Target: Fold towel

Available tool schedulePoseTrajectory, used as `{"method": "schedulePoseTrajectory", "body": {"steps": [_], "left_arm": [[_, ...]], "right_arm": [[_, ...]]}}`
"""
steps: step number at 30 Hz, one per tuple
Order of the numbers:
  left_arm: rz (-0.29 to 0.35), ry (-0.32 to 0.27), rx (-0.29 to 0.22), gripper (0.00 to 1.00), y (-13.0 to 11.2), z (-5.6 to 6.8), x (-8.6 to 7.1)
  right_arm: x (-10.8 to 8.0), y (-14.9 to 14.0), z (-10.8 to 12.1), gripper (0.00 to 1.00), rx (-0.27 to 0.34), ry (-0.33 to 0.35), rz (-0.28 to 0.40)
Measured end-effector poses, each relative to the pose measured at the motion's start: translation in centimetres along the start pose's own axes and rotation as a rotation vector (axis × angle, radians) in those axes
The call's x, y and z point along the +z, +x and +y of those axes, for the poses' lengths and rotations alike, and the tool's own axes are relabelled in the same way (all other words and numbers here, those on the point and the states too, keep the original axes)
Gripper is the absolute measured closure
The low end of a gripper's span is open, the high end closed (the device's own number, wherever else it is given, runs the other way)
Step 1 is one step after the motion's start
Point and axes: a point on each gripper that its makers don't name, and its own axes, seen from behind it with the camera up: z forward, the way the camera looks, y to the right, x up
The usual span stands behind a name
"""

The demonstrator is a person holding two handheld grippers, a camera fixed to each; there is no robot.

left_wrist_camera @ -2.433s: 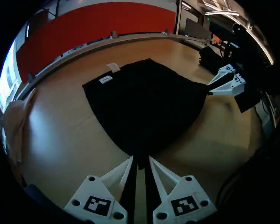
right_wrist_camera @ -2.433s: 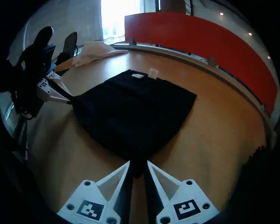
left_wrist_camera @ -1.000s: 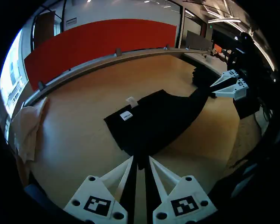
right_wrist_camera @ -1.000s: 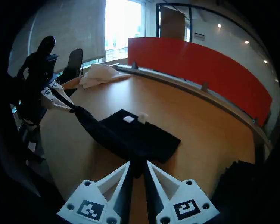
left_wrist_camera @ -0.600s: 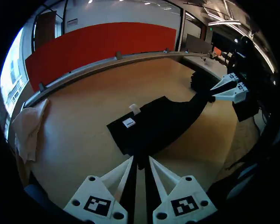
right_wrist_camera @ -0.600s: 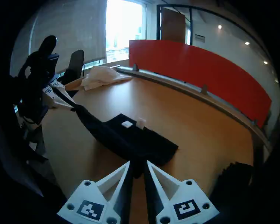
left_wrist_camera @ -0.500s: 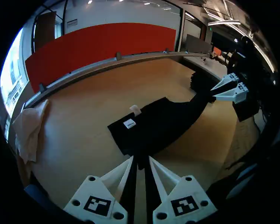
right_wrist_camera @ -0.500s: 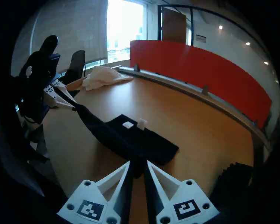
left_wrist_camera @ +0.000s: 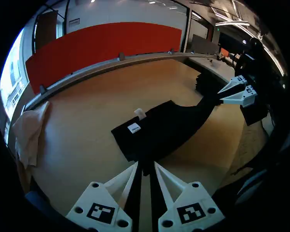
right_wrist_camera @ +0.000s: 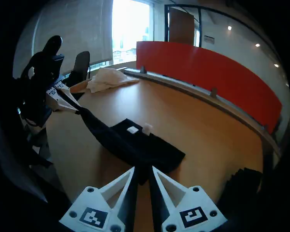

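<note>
Lifted since before, the black towel (left_wrist_camera: 166, 123) sags between the left gripper (left_wrist_camera: 145, 167) and right gripper (right_wrist_camera: 142, 171), jaws pinched on one corner each. Its far edge probably lies on the surface (left_wrist_camera: 87, 116), away from the edges. It looks soft, floppy and light, so hold the corners.

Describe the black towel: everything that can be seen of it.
The black towel is dark, soft cloth with a flat white label and an upright white tag at its far edge. Its far part lies flat on the wooden table. The near edge is lifted and stretched between two corners, one pinched in the left hand-held gripper, the other in the right hand-held gripper.
</note>
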Motion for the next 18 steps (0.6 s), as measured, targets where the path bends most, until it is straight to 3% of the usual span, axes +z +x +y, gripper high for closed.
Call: {"method": "schedulePoseTrajectory", "body": {"steps": [5,18], "left_arm": [[-0.014,-0.007,-0.001,0.87,-0.4,0.0,0.5],[-0.058,-0.007,-0.016,0.87,-0.9,-1.0,4.0]], "right_arm": [[0.6,-0.7,0.1,0.82,0.001,0.006,-0.027],[3.2,-2.8,2.0,0.82,0.013,0.005,-0.098]]}}
